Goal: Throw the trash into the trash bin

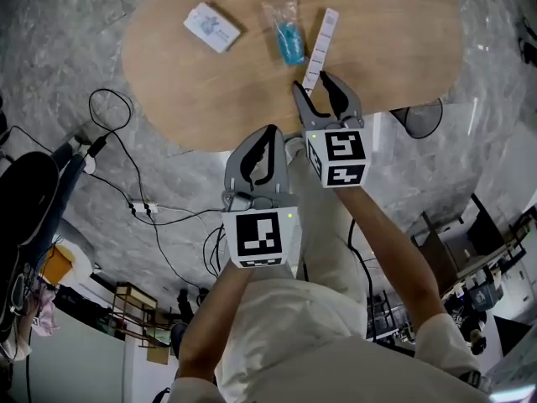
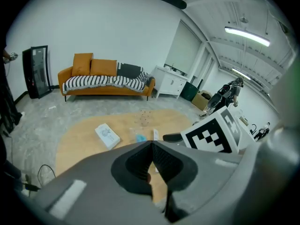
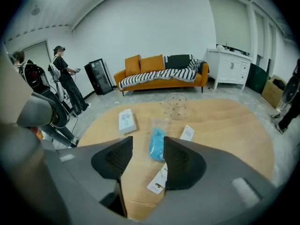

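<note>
The right gripper (image 3: 148, 144) has its jaws wide apart with nothing in them. It hangs over the near edge of the table (image 1: 185, 99), above the near end of a white paper strip (image 1: 320, 44). Just past it, a blue packet (image 1: 290, 36) in a clear bag lies beside the strip. The left gripper (image 2: 152, 146) has its jaws shut tight on nothing, at the near edge. A white box (image 1: 212, 27) lies further left, and a clear cup (image 3: 177, 104) stands by the far edge
</note>
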The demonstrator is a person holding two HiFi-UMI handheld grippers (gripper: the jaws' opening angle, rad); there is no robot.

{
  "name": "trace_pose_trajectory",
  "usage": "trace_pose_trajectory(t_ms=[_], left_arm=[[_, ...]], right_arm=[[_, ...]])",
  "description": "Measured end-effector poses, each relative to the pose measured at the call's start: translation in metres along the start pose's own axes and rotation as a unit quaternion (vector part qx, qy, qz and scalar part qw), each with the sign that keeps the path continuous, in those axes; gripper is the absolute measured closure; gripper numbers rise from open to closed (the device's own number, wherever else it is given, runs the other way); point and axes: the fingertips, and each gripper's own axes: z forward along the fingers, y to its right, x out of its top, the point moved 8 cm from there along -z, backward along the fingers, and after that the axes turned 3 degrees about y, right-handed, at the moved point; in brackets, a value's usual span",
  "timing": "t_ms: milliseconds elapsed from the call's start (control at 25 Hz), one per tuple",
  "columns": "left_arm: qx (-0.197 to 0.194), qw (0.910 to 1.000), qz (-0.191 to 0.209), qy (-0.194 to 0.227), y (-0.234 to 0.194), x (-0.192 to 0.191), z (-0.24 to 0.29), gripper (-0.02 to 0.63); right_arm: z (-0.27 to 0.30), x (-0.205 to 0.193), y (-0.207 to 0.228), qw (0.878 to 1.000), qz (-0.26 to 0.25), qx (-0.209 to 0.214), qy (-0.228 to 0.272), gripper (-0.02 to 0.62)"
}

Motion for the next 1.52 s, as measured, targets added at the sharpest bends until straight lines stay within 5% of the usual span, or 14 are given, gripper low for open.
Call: trace_pose_trajectory(t_ms=[440,800,1000,1520], left_arm=[[-0.021,0.9995,-0.005,-0.021,-0.024,-0.012,0.036,0.606],[-0.001,0.9995,-0.006,-0.03,-0.032,-0.02,0.045,0.606],[-0.005,0.9996,0.006,-0.029,-0.022,-0.02,0.048,0.606],[-0.026,0.9981,0.039,-0.04,0.028,-0.028,0.053,0.606]], right_arm=[[0.067,-0.016,0.006,0.999,-0.005,-0.013,-0.043,0.356],[0.102,-0.027,0.006,0.997,-0.006,-0.018,-0.078,0.353],[0.105,-0.032,0.01,0.995,-0.029,-0.033,-0.091,0.535],[0.043,-0.033,0.044,0.999,0.036,-0.008,-0.005,0.557]])
